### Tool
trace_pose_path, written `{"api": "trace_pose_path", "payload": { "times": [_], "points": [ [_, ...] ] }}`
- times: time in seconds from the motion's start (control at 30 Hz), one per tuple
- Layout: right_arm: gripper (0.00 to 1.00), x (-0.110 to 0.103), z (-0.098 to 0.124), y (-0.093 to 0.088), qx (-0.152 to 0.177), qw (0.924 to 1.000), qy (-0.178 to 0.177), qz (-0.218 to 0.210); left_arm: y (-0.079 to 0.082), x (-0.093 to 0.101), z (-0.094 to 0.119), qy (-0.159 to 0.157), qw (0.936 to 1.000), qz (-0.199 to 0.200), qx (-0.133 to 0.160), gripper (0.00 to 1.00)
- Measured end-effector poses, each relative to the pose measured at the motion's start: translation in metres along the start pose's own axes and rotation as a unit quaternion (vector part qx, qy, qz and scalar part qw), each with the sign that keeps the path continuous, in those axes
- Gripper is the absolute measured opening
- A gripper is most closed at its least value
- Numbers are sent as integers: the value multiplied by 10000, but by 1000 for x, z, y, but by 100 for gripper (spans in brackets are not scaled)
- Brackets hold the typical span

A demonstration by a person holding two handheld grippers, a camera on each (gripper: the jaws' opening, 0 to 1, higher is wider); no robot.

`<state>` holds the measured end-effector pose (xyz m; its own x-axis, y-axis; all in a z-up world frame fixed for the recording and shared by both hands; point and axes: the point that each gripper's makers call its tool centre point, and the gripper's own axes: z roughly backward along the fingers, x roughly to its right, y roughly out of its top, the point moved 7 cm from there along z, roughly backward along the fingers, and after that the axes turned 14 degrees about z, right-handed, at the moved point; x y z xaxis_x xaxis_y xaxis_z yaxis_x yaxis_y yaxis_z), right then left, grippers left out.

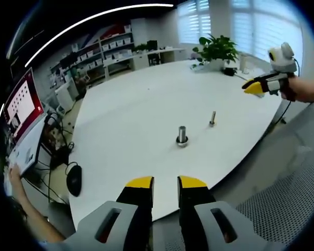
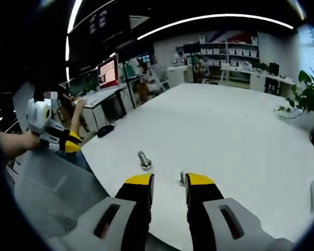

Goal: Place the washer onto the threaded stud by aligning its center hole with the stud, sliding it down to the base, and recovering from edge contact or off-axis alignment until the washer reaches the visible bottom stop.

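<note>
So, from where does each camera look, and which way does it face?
Left gripper view: rides the left gripper, facing across the white table; the right gripper shows.
Right gripper view: rides the right gripper, facing the table; the left gripper shows.
Shared: both upright metal pieces.

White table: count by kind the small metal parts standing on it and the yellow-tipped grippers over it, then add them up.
Metal studs on the white table: 2, the thicker stud and the thinner stud
Yellow-tipped grippers: 2, the left gripper and the right gripper
Total: 4
</note>
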<state>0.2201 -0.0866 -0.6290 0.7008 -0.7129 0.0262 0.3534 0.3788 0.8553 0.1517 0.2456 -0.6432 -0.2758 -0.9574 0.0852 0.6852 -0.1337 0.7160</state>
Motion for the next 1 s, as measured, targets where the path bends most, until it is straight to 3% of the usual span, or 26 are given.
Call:
{"api": "trace_pose_path", "payload": {
  "times": [0.33,0.43,0.5,0.57,0.67,1.0],
  "points": [
    [29,-21,44,-13,20,9995,-53,-316,0,0,0,-1,10000,-11,-20,15],
    [30,-34,45,-16,47,9993,-26,-381,0,0,0,5,10000,-3,-11,15],
    [30,-40,42,-20,-62,9999,23,-116,0,0,-1,0,10000,-12,-41,15],
    [30,-42,40,-23,-197,9998,78,22,-2,0,-1,4,10000,-15,-71,15],
    [31,-36,41,-20,-3,10000,-22,-90,-1,1,-1,0,10000,-29,-73,15],
    [31,-39,39,-23,-40,10000,20,-6,-4,0,-2,12,9999,-18,-152,15]
  ]
}}
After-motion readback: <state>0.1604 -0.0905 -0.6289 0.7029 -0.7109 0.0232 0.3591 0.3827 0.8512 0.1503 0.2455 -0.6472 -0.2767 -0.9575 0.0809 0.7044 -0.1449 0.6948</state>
